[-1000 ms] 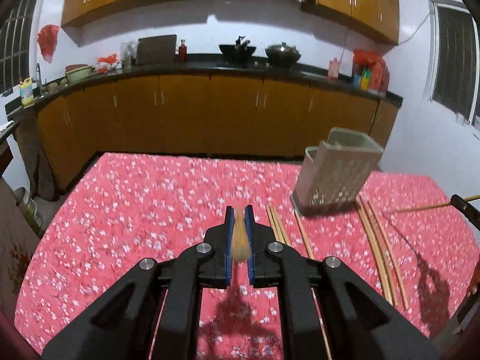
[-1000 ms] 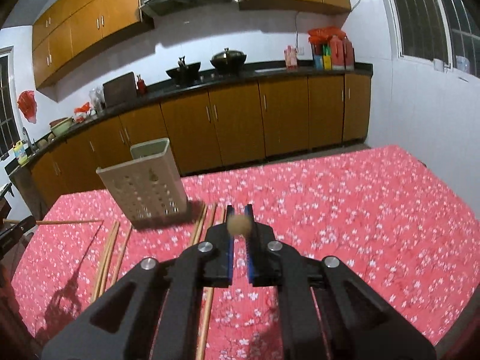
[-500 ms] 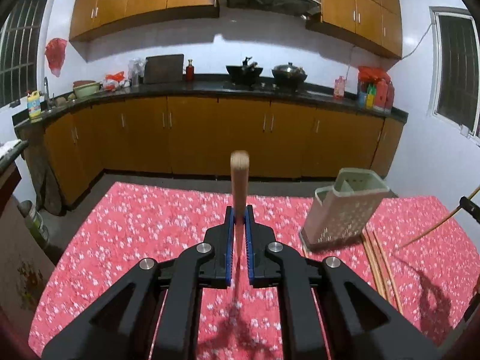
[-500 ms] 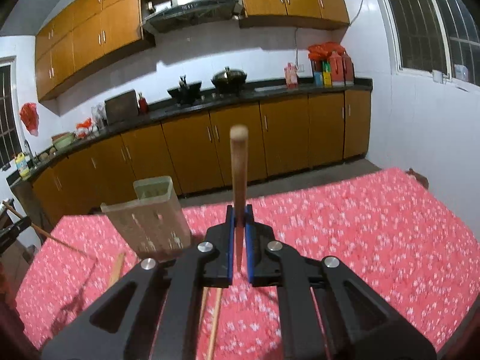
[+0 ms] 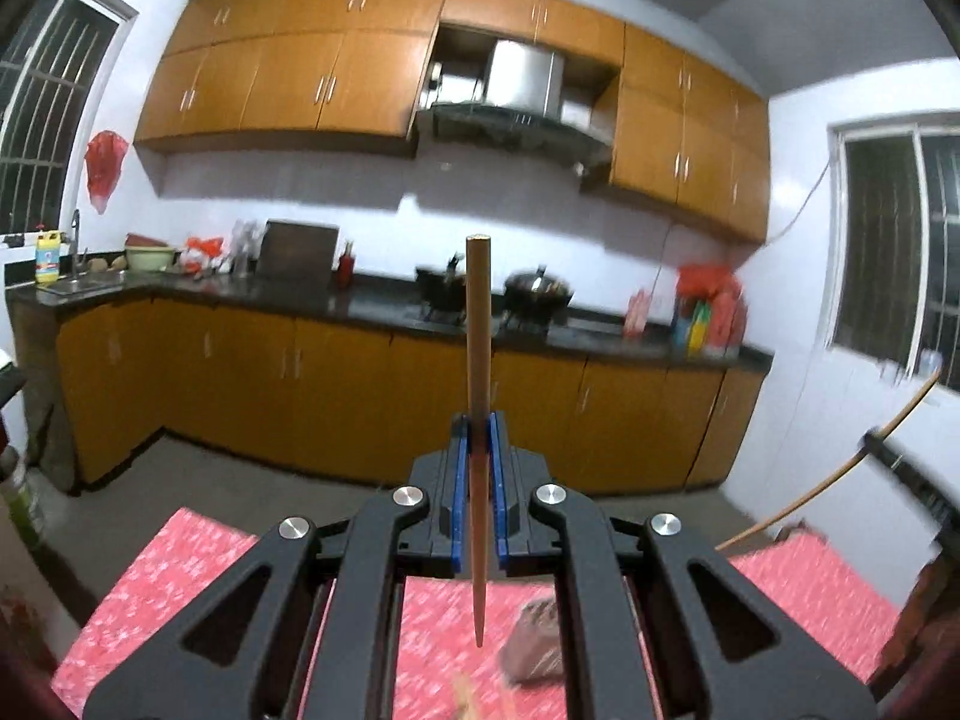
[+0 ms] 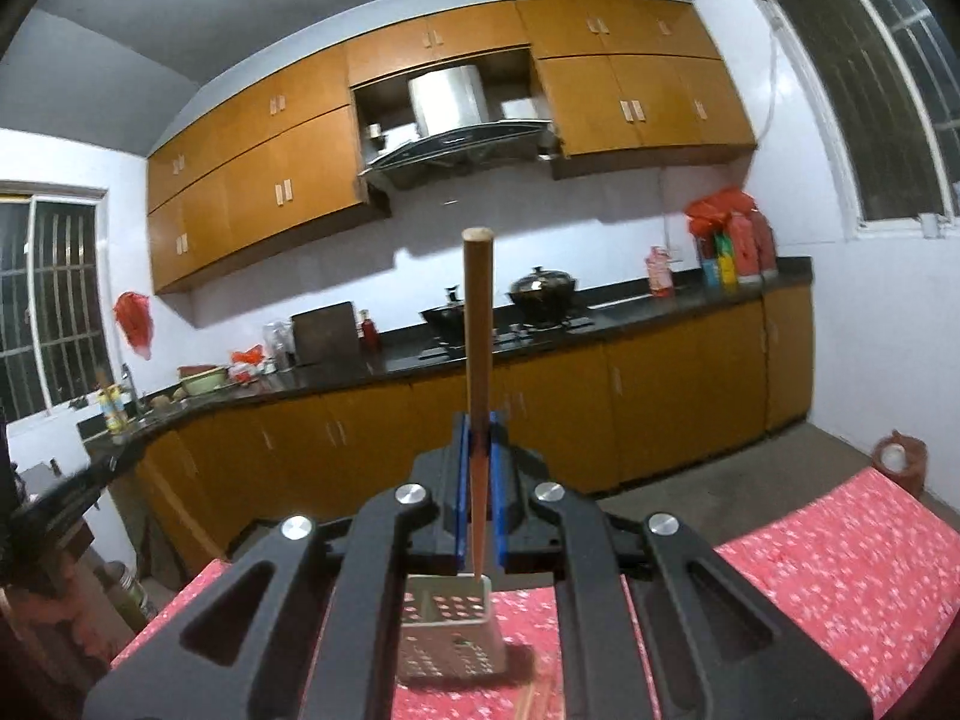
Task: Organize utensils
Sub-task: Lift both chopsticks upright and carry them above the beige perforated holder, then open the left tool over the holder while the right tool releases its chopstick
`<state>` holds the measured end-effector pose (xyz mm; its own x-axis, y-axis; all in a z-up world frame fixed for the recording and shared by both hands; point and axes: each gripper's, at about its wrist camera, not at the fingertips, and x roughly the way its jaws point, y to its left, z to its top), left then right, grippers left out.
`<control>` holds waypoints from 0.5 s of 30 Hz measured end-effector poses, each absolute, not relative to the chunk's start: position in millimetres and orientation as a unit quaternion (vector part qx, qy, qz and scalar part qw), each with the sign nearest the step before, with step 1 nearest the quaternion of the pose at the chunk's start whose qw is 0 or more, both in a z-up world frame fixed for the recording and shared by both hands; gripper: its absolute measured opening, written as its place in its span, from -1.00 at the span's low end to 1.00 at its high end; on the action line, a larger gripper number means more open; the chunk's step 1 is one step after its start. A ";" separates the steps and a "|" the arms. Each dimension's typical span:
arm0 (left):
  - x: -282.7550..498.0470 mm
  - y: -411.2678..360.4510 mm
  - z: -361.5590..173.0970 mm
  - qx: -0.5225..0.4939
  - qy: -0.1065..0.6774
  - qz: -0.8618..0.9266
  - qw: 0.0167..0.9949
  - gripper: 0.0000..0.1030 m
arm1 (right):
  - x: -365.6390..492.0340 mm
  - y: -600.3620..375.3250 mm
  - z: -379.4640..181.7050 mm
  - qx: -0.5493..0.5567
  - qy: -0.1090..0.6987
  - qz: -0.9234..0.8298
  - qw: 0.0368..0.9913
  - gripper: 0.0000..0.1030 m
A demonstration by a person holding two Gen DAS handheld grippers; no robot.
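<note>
Between my left tongs a wooden chopstick is clamped, standing upright with its thin tip pointing down over the red flowered surface. Below and right of that tip I see a blurred grey shape, too smeared to name. My right tongs are clamped on a second chopstick, also upright, its lower tip just above the open mouth of the perforated utensil holder, which stands on the surface directly beneath those tongs.
</note>
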<state>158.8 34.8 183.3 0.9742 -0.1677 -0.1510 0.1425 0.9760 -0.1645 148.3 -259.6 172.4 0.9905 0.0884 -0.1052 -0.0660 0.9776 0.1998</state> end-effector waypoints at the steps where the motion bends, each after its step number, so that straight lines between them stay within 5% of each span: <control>1: 160.5 27.8 186.2 -0.081 0.072 -0.084 0.991 -0.85 | 152.1 -255.8 172.4 0.095 0.058 0.043 0.993 -0.85; 15: 201.8 -16.1 138.4 -0.104 0.093 -0.111 0.984 -0.85 | 206.4 -234.6 125.7 0.086 0.140 0.063 0.984 -0.85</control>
